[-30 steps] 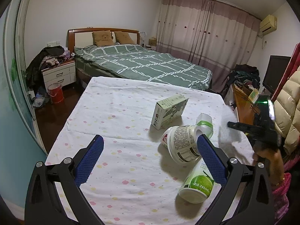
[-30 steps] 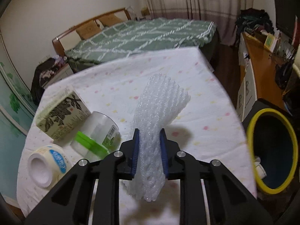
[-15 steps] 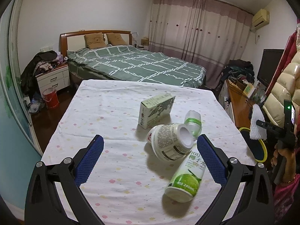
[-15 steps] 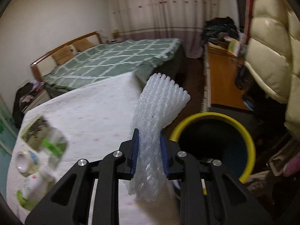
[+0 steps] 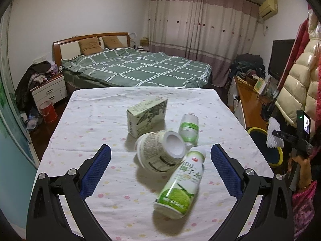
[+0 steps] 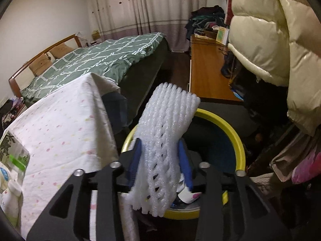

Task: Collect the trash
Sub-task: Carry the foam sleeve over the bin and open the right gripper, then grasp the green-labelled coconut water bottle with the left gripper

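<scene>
Now the white bumpy foam net sleeve [image 6: 166,140] has swung off the table and hangs over the round yellow-rimmed bin [image 6: 238,140].
Right gripper [image 6: 160,160] pinches it; left gripper [image 5: 158,172] gapes wide, green plastic bottle [image 5: 180,182] at 1 o'clock.

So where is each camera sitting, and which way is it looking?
Left wrist: sits on the left gripper, open above the table, looking across the green bottle, tub and carton toward the bed; its blue fingers show.
Right wrist: sits on the right gripper, looking down at the yellow-rimmed bin; its fingers pinch the white foam net.
Shared: table, bed, bin, foam net, and the right gripper appears in the left view.
</scene>
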A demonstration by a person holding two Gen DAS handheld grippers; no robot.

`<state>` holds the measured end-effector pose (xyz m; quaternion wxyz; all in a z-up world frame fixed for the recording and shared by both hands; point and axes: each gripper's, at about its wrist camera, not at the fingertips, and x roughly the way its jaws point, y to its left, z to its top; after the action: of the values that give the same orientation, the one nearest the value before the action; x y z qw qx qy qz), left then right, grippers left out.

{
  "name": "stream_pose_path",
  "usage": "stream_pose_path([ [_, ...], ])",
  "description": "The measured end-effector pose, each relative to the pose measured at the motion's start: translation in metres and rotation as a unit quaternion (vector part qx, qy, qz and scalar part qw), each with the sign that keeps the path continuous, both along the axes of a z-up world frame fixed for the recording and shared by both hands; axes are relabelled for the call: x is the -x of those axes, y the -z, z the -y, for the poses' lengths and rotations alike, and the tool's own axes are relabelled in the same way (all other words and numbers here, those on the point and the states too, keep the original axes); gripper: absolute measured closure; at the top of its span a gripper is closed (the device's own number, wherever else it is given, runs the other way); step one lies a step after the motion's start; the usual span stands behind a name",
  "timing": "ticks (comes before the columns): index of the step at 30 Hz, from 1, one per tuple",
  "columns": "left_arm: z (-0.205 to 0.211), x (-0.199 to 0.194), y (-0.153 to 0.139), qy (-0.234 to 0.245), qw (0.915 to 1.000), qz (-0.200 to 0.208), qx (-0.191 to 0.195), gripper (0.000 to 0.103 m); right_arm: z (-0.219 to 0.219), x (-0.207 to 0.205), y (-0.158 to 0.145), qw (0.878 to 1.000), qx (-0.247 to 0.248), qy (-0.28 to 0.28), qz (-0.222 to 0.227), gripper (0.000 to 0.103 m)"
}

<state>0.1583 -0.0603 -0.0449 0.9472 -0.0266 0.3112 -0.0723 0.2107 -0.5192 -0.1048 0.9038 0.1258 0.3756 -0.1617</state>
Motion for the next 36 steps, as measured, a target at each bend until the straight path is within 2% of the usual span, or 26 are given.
stream_pose_path([
  [3,0.007,0.000,-0.002,0.007,1.0000,0.001,-0.003,0.005,0.005,0.003,0.000,1.000,-0.001,0.008,0.004,0.051],
  [7,0.012,-0.002,-0.004,0.014,0.9999,0.001,-0.006,0.005,0.008,0.009,-0.005,1.000,0.004,0.015,0.013,0.043],
  [14,0.017,0.001,-0.001,0.021,0.9997,-0.003,-0.007,0.005,-0.011,0.019,-0.020,0.998,-0.013,-0.002,0.063,0.042],
  [17,0.017,0.001,0.003,0.025,0.9996,-0.008,-0.008,0.005,-0.041,0.024,-0.029,0.996,-0.015,-0.033,0.087,0.037],
  [22,0.018,0.004,0.012,0.038,0.9990,-0.018,-0.018,0.005,-0.100,0.031,-0.034,0.989,0.003,-0.092,0.117,0.037],
  [27,0.018,0.005,0.029,0.077,0.9961,-0.039,-0.019,0.005,-0.139,0.038,-0.033,0.982,0.034,-0.129,0.135,0.036],
  [33,0.019,-0.006,0.060,0.118,0.9896,-0.080,-0.019,0.006,-0.150,0.043,-0.026,0.979,0.033,-0.138,0.143,0.036],
  [36,0.021,-0.012,0.073,0.136,0.9855,-0.100,-0.014,0.013,-0.147,0.043,-0.023,0.980,0.031,-0.138,0.142,0.036],
])
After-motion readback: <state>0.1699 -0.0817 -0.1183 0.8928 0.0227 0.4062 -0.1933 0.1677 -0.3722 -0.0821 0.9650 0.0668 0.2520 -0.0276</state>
